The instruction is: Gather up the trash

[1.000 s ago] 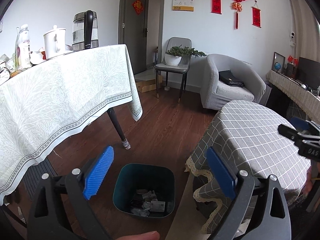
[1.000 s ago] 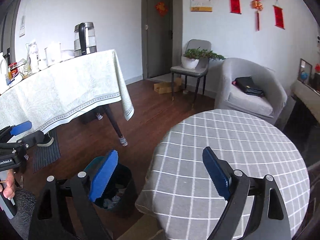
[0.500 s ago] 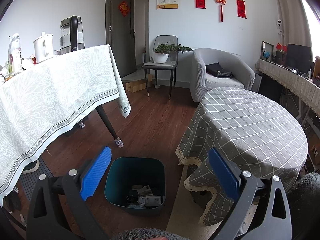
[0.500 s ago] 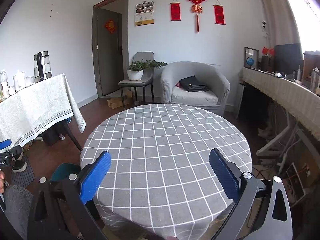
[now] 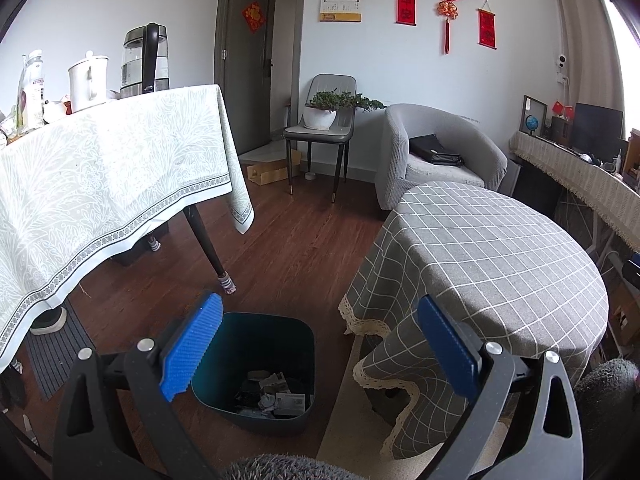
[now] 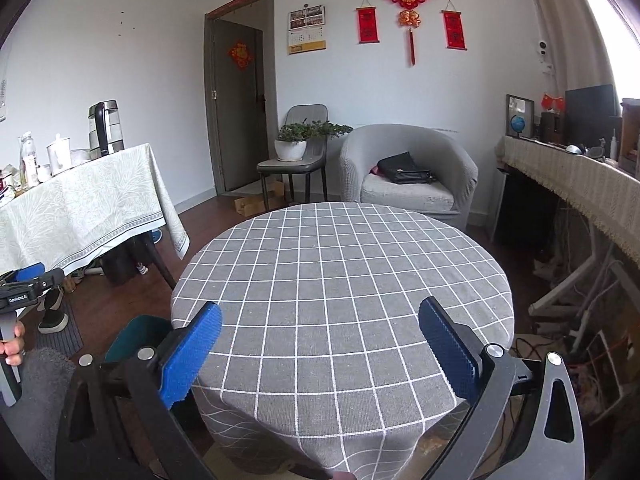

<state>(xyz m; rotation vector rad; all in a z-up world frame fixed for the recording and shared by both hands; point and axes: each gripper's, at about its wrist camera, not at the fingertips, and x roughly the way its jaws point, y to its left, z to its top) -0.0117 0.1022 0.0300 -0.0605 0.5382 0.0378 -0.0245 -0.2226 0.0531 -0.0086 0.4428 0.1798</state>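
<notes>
You see: bin (image 5: 256, 364) – dark teal plastic, smooth, matt | trash (image 5: 276, 398) – crumpled paper | round bench cloth (image 6: 344, 296) – grey checked woven fabric, matt | floor (image 5: 304, 248) – glossy brown wood planks | hand-held gripper pads (image 5: 192, 350) – ribbed blue rubber

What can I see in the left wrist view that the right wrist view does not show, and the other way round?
Only the left wrist view looks into the bin, where paper trash lies at the bottom. Only the right wrist view shows the whole round table, the left gripper from outside at the picture's left edge, and the cables on the floor at the right. Both show the armchair, the plant on its chair, the kettle and open jaws with nothing between them.
</notes>
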